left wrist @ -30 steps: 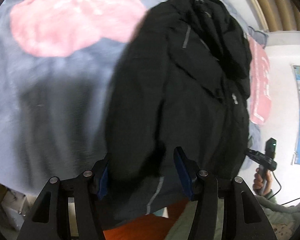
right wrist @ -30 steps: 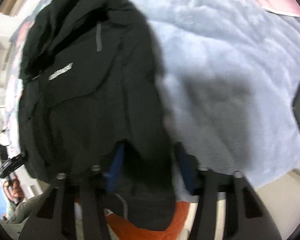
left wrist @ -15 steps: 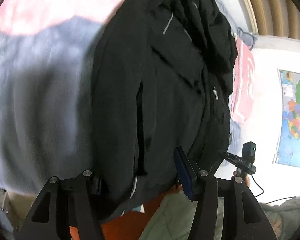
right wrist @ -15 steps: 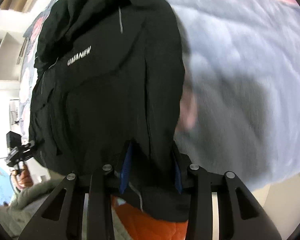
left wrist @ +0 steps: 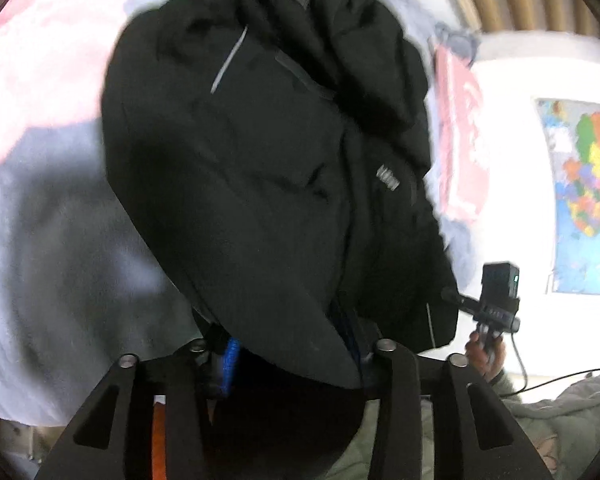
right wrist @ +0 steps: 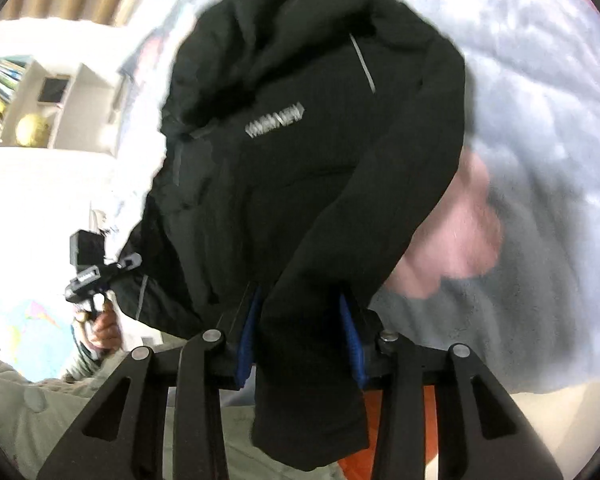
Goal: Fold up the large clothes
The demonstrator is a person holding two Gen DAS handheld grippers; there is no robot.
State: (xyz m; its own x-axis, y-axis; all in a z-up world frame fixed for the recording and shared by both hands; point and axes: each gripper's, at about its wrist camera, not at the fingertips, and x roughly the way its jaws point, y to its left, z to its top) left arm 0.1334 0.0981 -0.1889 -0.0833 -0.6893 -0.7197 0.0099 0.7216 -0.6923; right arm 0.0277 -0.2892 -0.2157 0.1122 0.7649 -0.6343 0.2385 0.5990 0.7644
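Both grippers point obliquely down, side by side at the near edge of the black jacket [left wrist: 260,184]. Left gripper [left wrist: 292,354]: jaws have just been closing, hem bunched between blue pads. Right gripper [right wrist: 300,336]: pads pinch a jacket fold. Jacket hangs lifted over the grey-pink fleece blanket [right wrist: 540,128]. Wall map [left wrist: 584,196] at right; bookshelf [right wrist: 32,96] behind.

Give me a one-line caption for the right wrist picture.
Right gripper clamps the hem of a black jacket above a grey blanket, while the left gripper holds its far edge.
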